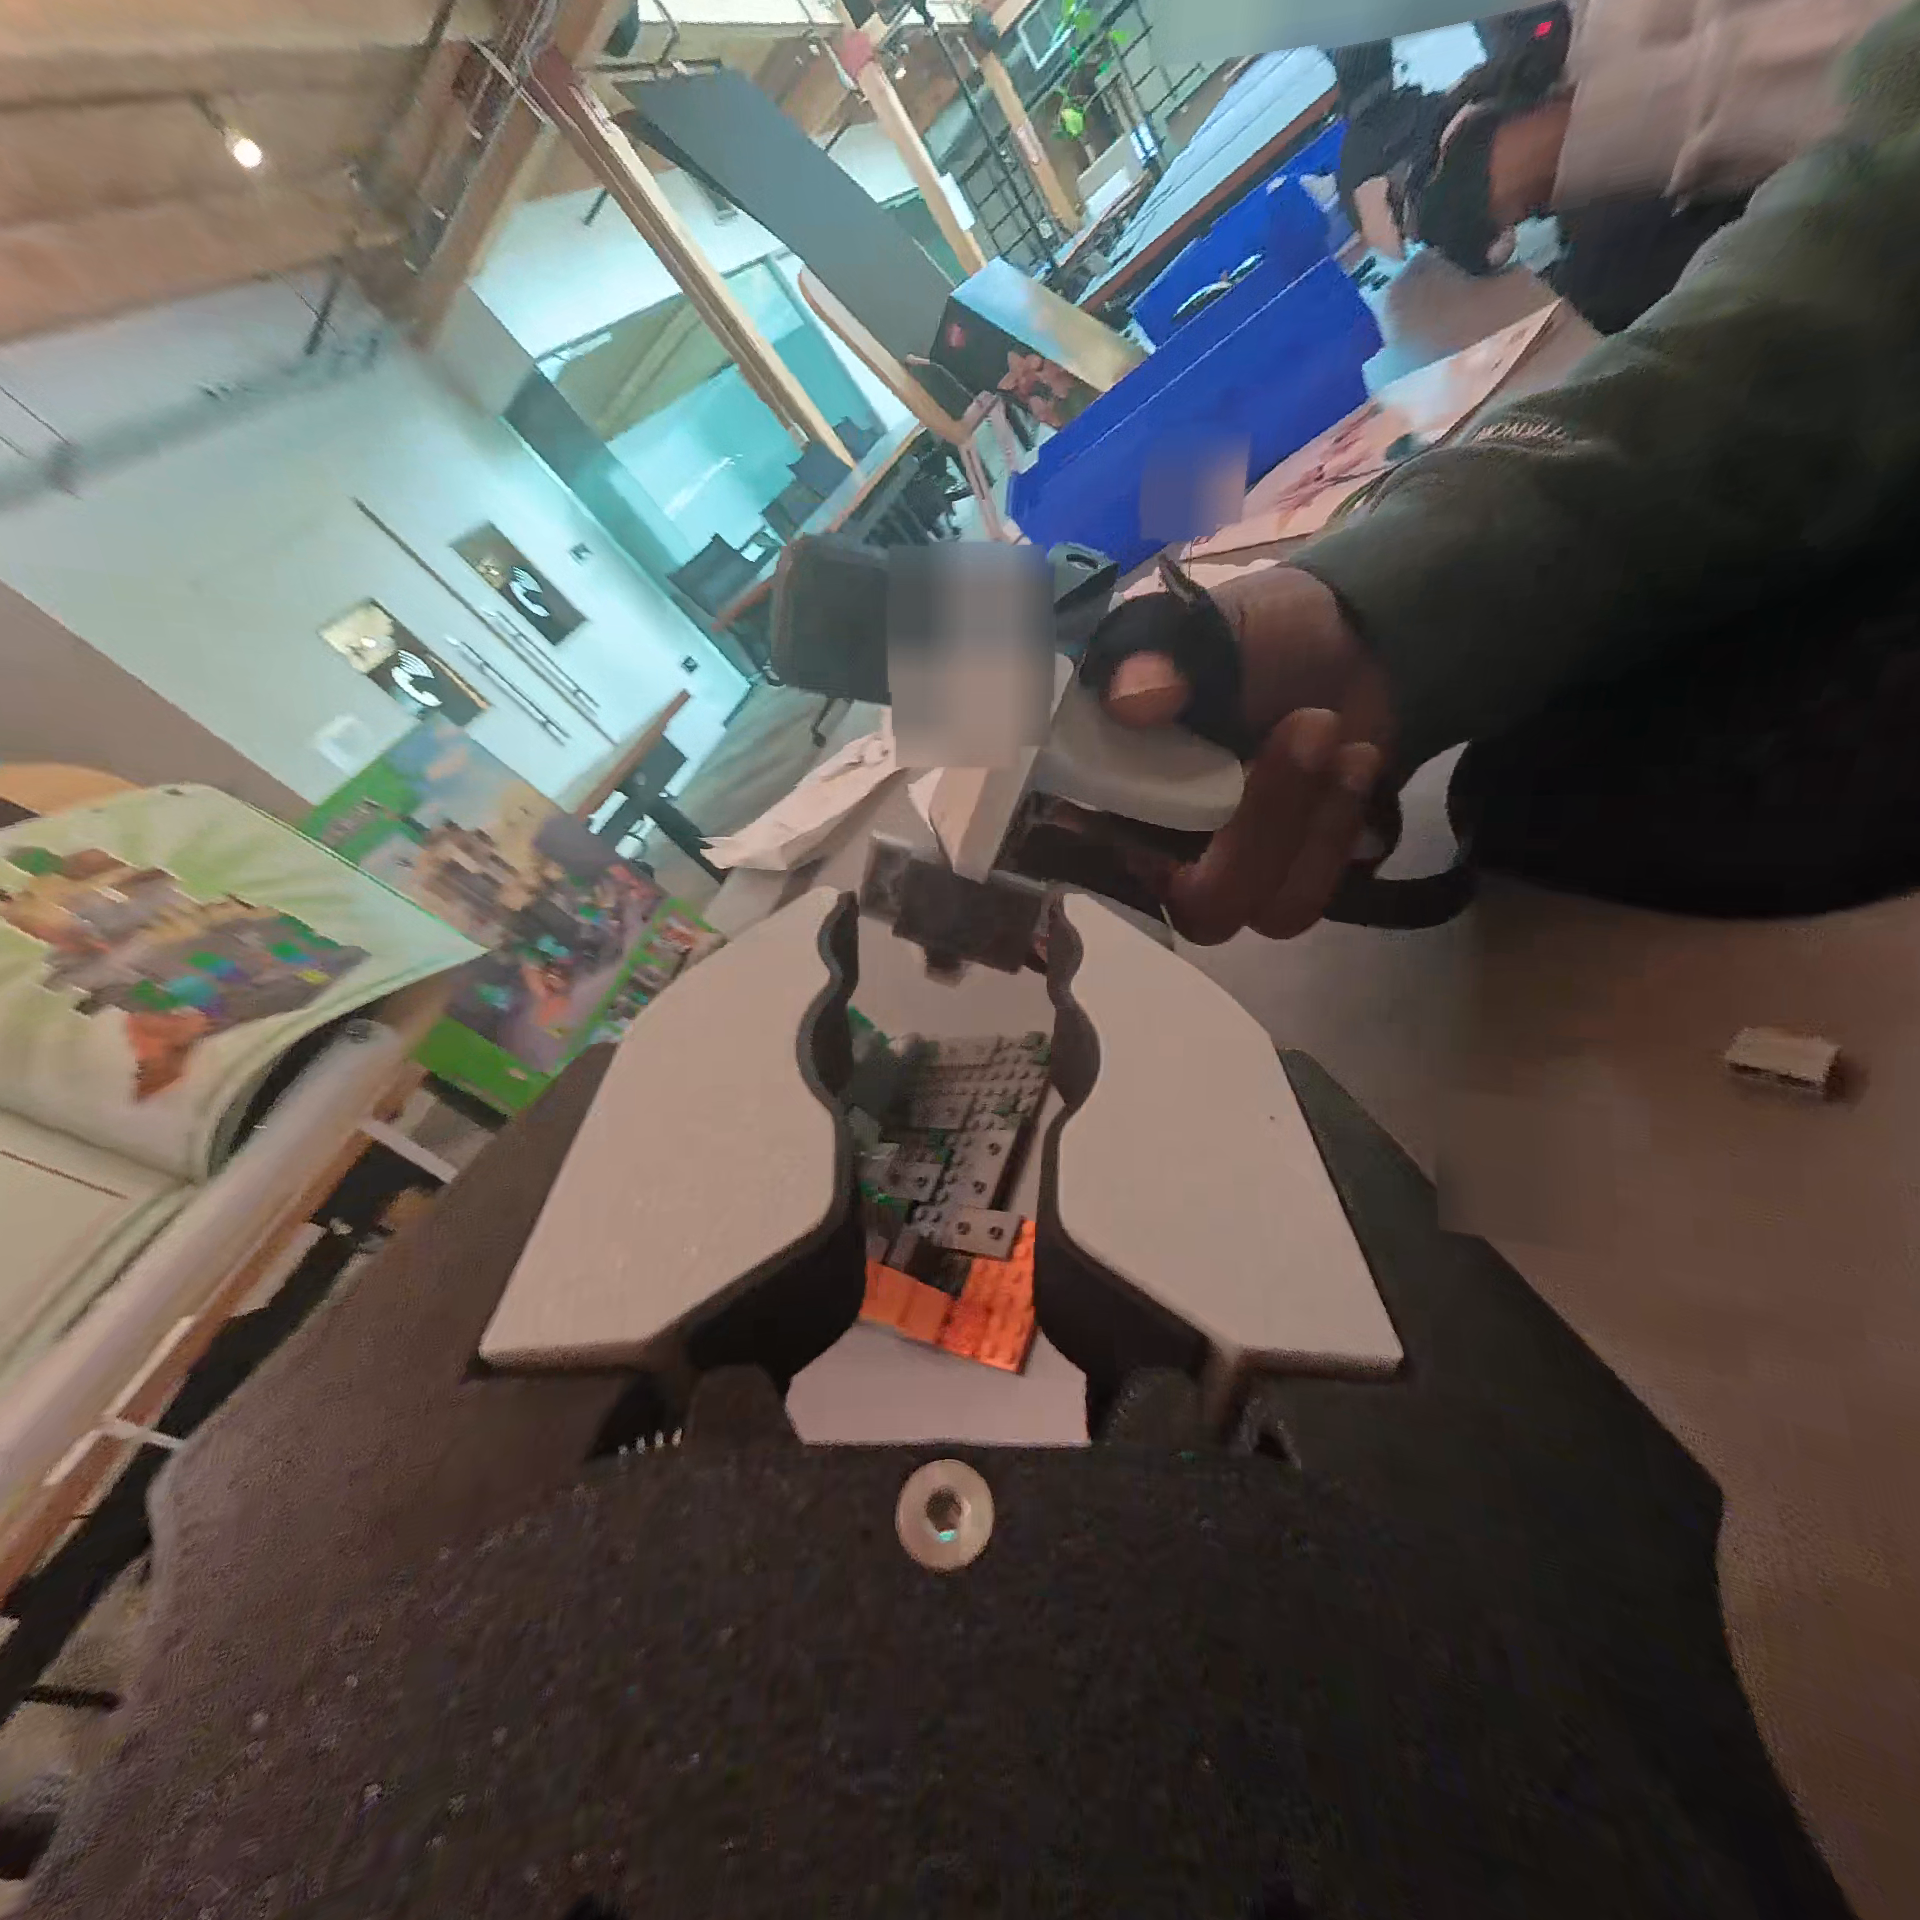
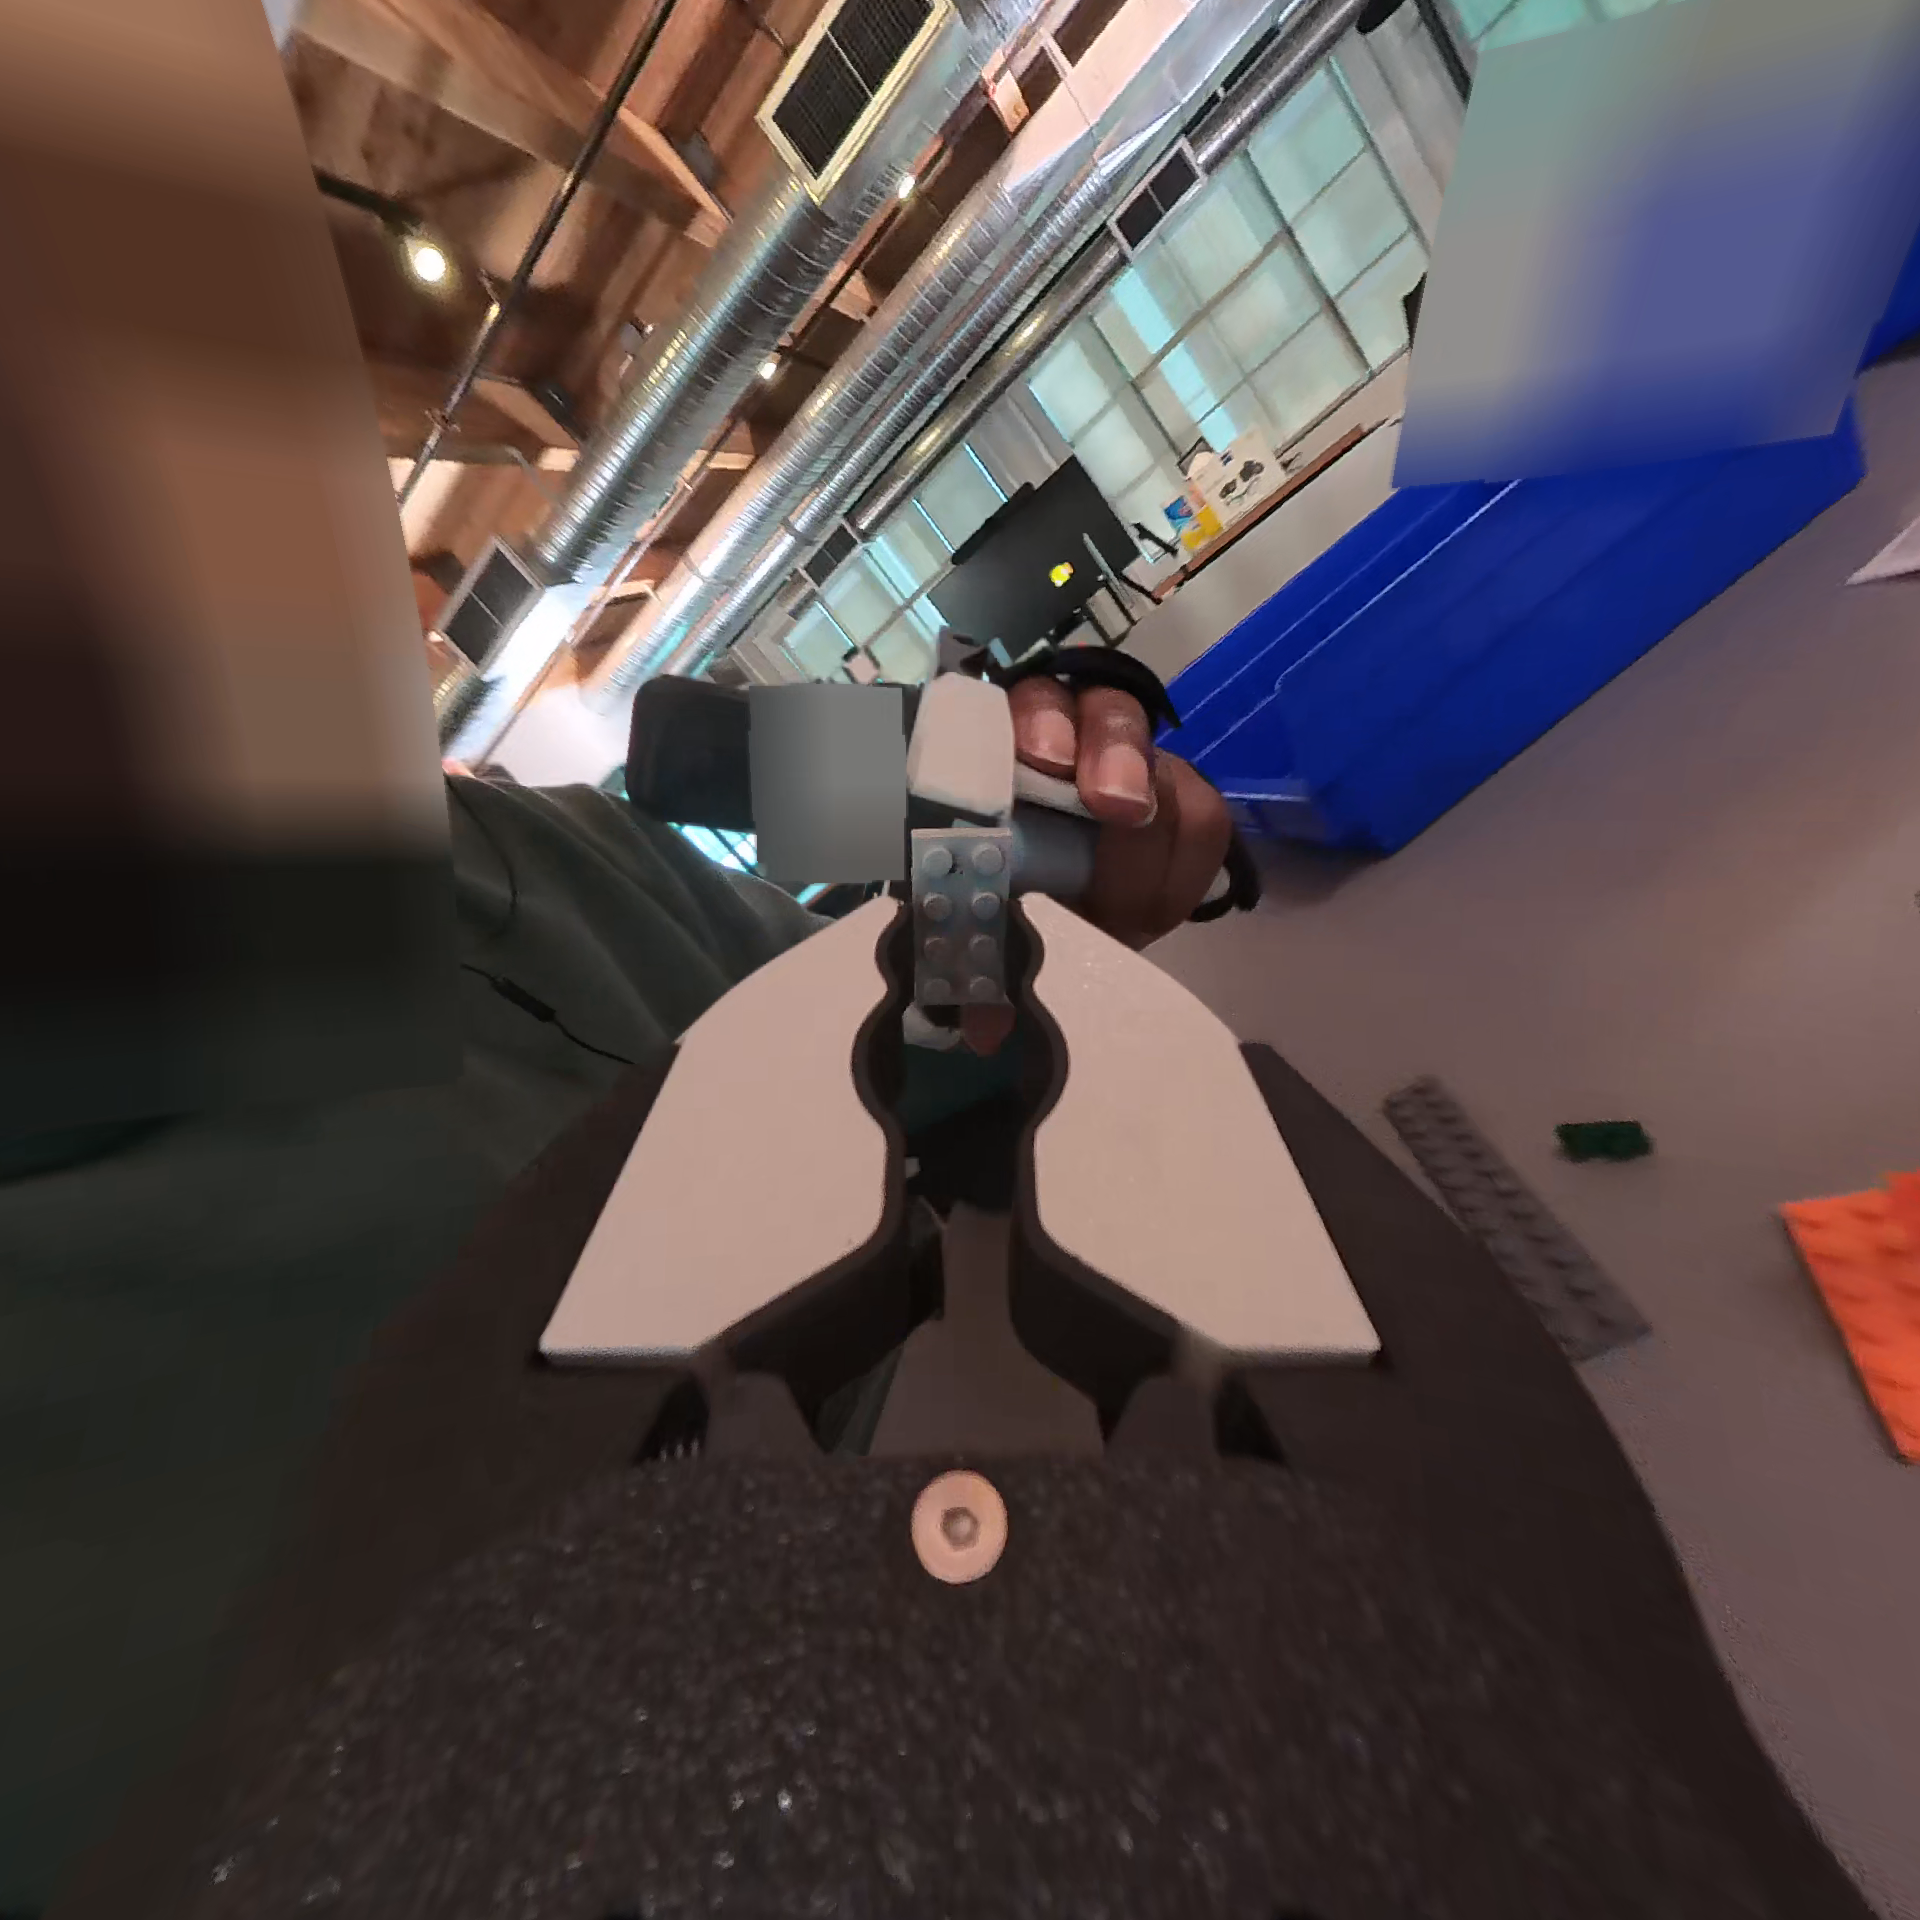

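Note:
My right gripper point(image 2: 958, 935) is shut on a grey studded plate point(image 2: 961, 914), which stands up between its pads with a small white and brownish bit at its near end. In the left wrist view the same piece point(image 1: 951, 914) shows grey and dark, held from above by the right gripper's white fingers point(image 1: 977, 821). My left gripper point(image 1: 948, 920) is open around it, with a gap on the left side. Below the left gripper lies a build of grey, green and orange plates point(image 1: 951, 1143).
A small grey brick point(image 1: 1782, 1062) lies on the grey table to the right. Blue bins point(image 1: 1195, 436) stand behind, with a picture box point(image 1: 540, 914) and booklet point(image 1: 156, 935) to the left. A long grey plate point(image 2: 1507, 1216), a green piece point(image 2: 1600, 1140) and an orange plate point(image 2: 1860, 1299) lie at the right. My left and right fingertips are right by each other.

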`<action>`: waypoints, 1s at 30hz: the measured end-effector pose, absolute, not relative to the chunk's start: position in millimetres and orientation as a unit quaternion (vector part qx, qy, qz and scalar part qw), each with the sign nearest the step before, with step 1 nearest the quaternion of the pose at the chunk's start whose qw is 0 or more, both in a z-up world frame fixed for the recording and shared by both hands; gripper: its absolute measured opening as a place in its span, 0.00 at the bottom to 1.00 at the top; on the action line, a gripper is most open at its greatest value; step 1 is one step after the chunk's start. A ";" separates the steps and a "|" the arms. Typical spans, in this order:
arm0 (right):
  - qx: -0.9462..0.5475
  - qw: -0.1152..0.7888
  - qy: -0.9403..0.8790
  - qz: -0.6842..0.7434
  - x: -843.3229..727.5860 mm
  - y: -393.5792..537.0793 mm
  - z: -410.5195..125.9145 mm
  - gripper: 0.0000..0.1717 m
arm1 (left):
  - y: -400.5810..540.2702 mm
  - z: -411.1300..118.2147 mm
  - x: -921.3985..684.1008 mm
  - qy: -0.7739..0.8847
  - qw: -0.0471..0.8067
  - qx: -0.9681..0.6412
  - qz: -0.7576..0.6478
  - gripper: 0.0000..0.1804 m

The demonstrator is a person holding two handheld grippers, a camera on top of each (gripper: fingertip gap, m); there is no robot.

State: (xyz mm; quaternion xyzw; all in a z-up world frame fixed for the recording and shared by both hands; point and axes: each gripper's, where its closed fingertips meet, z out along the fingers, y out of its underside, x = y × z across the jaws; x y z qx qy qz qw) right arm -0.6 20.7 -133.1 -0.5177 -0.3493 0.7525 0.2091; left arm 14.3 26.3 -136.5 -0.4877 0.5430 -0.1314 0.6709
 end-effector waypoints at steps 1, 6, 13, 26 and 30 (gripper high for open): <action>-0.520 0.199 -0.343 0.756 -2.4 19.9 -134.2 0.09 | 25.3 -136.5 15.0 0.547 0.672 -0.483 -0.125 0.19; -0.515 0.170 -0.319 0.777 -3.6 19.1 -132.3 0.09 | 24.4 -136.6 14.6 0.558 0.678 -0.470 -0.091 0.15; -0.515 0.133 -0.317 0.785 -3.2 14.8 -134.8 0.09 | 20.1 -139.7 15.5 0.572 0.665 -0.471 -0.095 0.13; -0.487 0.157 -0.334 0.792 2.5 12.2 -123.8 0.09 | 6.2 -138.6 21.8 0.588 0.647 -0.468 -0.128 0.13; -0.486 0.180 -0.324 0.792 1.3 17.1 -120.9 0.09 | 10.6 -135.0 18.2 0.575 0.654 -0.476 -0.124 0.13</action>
